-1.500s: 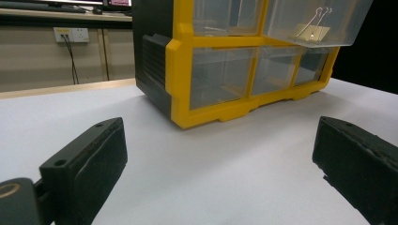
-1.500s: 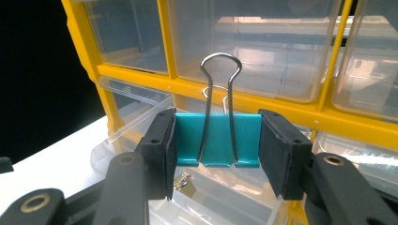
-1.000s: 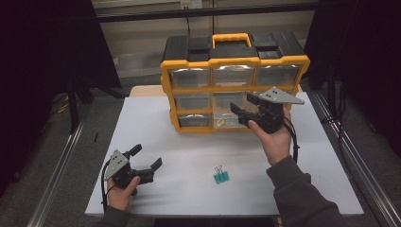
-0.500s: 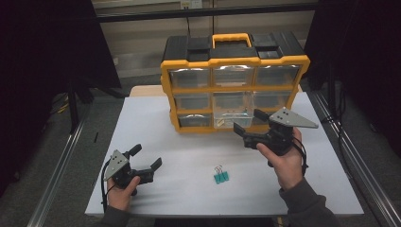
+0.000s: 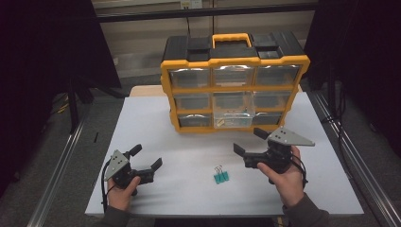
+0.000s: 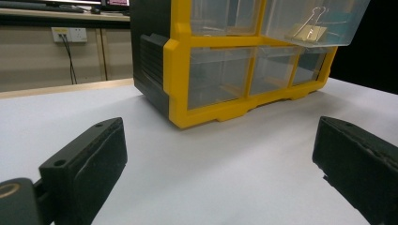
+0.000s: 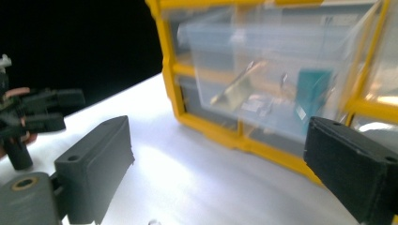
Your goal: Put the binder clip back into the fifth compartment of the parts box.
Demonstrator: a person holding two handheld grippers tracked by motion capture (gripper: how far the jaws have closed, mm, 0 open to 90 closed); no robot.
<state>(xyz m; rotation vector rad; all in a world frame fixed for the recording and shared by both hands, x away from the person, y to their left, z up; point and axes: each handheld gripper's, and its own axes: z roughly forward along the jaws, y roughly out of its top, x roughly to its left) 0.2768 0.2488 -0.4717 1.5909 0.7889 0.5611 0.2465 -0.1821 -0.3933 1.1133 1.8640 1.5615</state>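
- The yellow-and-black plastic organiser cabinet with clear drawers (image 5: pixel 234 80) stands at the far middle of the white table (image 5: pixel 189 142), and serves as the landmark here.
- One clear plastic drawer (image 5: pixel 232 111), in the middle column of the cabinet, is pulled out toward the person; it holds binder clips, one gold-coloured and one teal, seen through its walls in both gripper views.
- The small teal binder clip with wire handles (image 5: pixel 220 176) lies flat on the table in front of the cabinet, well apart from it, below the open drawer.
- Its long axis runs roughly away from the person: the wire handles point toward the cabinet, the teal body toward the person.
- The right gripper (image 5: pixel 249 141) is just right of the clip, between it and the cabinet's right half. Its jaws stand wide, have just been opening, and hold nothing.
- The left gripper (image 5: pixel 146 157) rests in front of the cabinet's left corner, well left of the clip, jaws spread wide and empty.
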